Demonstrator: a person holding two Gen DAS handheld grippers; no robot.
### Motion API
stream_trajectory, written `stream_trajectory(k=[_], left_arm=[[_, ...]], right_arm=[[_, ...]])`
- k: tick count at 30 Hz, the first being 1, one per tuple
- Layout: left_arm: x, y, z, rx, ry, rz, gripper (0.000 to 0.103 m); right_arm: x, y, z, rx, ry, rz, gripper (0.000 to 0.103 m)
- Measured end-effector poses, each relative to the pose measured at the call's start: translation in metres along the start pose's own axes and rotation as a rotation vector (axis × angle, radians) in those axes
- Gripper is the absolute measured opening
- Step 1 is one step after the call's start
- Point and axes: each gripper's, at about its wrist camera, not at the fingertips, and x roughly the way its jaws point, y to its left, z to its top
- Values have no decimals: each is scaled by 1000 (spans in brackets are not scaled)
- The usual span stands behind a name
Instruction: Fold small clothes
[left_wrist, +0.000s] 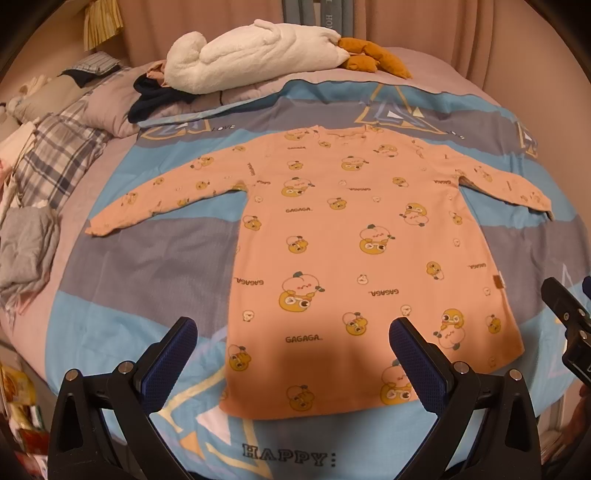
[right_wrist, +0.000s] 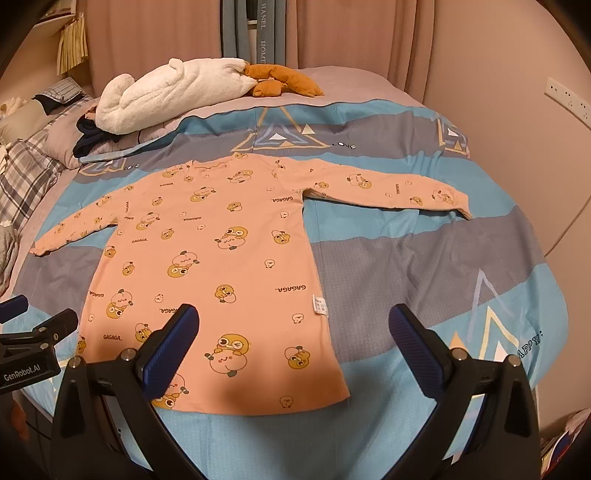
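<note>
A small pink long-sleeved shirt (left_wrist: 343, 240) printed with yellow cartoon figures lies flat on the bed, both sleeves spread out, hem toward me. It also shows in the right wrist view (right_wrist: 221, 258). My left gripper (left_wrist: 293, 328) is open and empty, held above the hem's left part. My right gripper (right_wrist: 295, 317) is open and empty, above the hem's right corner. The right gripper shows at the right edge of the left wrist view (left_wrist: 569, 325); the left gripper shows at the left edge of the right wrist view (right_wrist: 33, 336).
The shirt lies on a blue and grey duvet (left_wrist: 147, 266). A white plush toy (left_wrist: 251, 55) with orange feet lies at the bed's far end. Dark clothes (left_wrist: 155, 99), a plaid fabric (left_wrist: 55, 155) and a grey garment (left_wrist: 26, 243) lie at left. A wall (right_wrist: 554, 147) stands at right.
</note>
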Motion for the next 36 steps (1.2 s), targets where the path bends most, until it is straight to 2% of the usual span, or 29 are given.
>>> stream_trajectory(k=[36], left_arm=[[-2,-3,-1,2,3,5,103]], right_arm=[[-1,-1,-3,0,-2,12,103]])
